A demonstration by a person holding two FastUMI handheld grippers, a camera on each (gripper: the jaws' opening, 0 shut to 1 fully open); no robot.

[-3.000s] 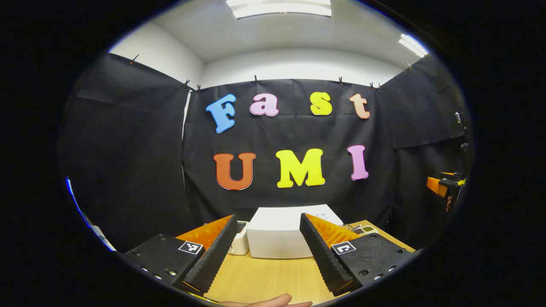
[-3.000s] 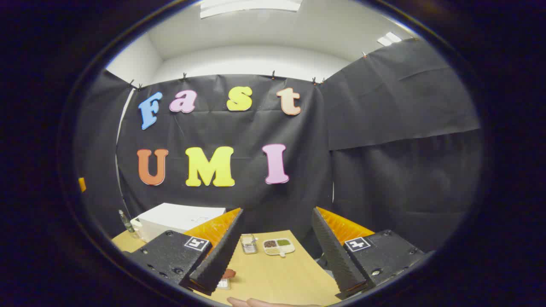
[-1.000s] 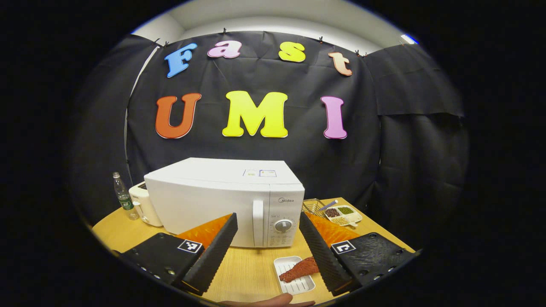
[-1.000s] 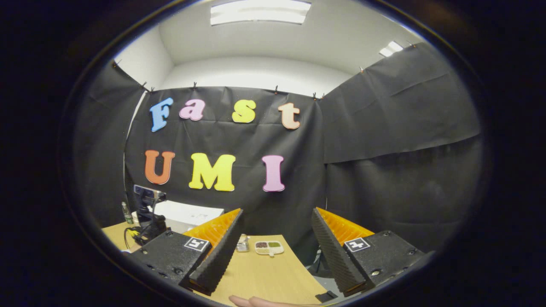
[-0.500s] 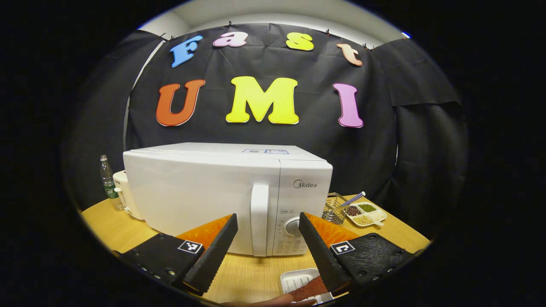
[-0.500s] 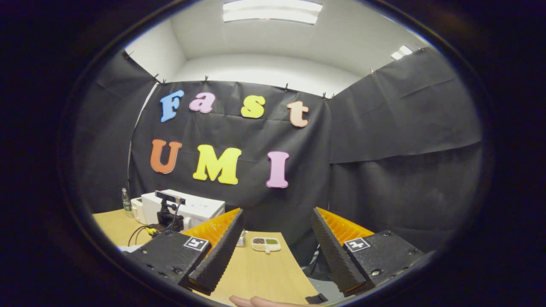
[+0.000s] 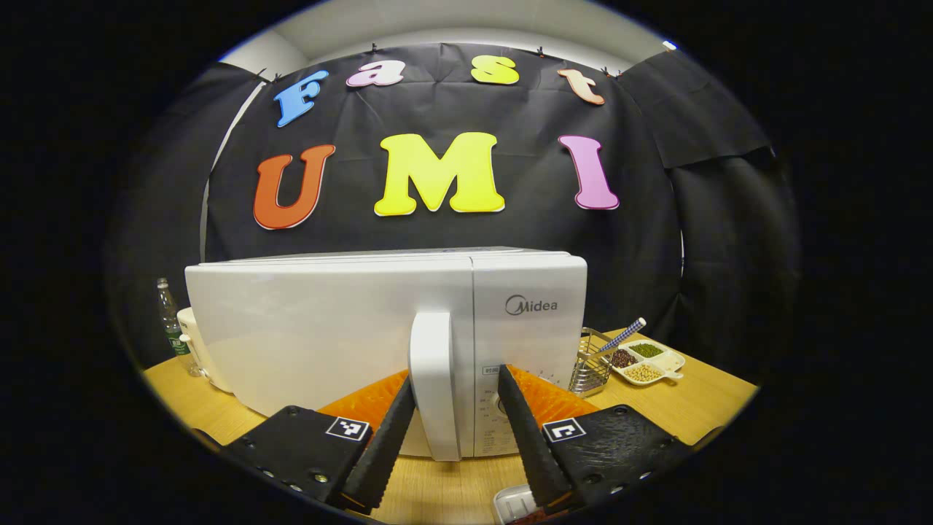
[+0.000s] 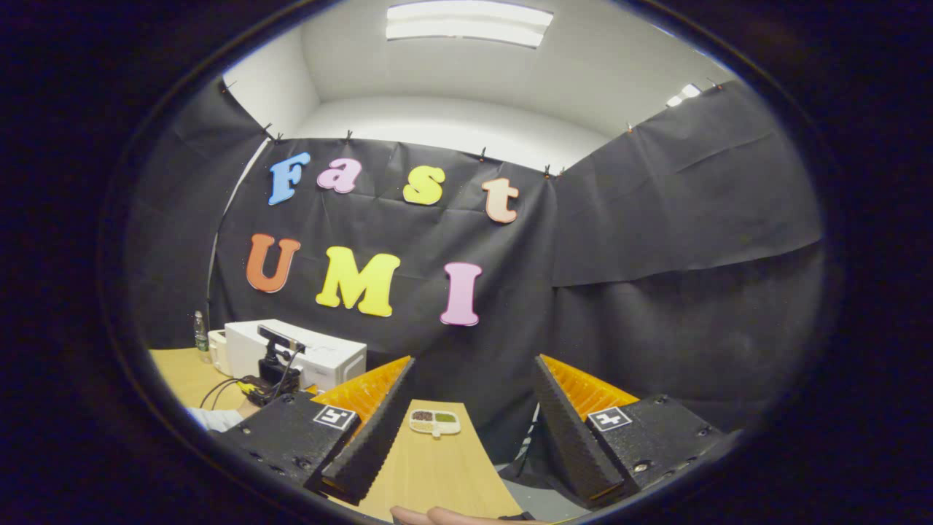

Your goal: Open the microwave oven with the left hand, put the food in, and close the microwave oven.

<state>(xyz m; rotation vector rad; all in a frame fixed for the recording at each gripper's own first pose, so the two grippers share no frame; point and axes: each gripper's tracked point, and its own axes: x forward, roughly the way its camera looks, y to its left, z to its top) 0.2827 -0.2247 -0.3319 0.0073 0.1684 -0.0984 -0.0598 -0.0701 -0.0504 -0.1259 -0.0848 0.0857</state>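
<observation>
Though door shut, upright handle [image 7: 434, 386]

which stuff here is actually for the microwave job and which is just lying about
For the job: microwave oven, its door handle, the left claw around the handle, the white food tray.
Lying about: bottle, wire basket, divided dish of beans.

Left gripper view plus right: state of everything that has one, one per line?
Microwave: door closed.
Handle: between the left gripper's fingers, contact unclear.
Left gripper: partly closed around the handle.
Right gripper: open, empty.
Snack dish: filled, on the table.
Bottle: upright, capped.
</observation>
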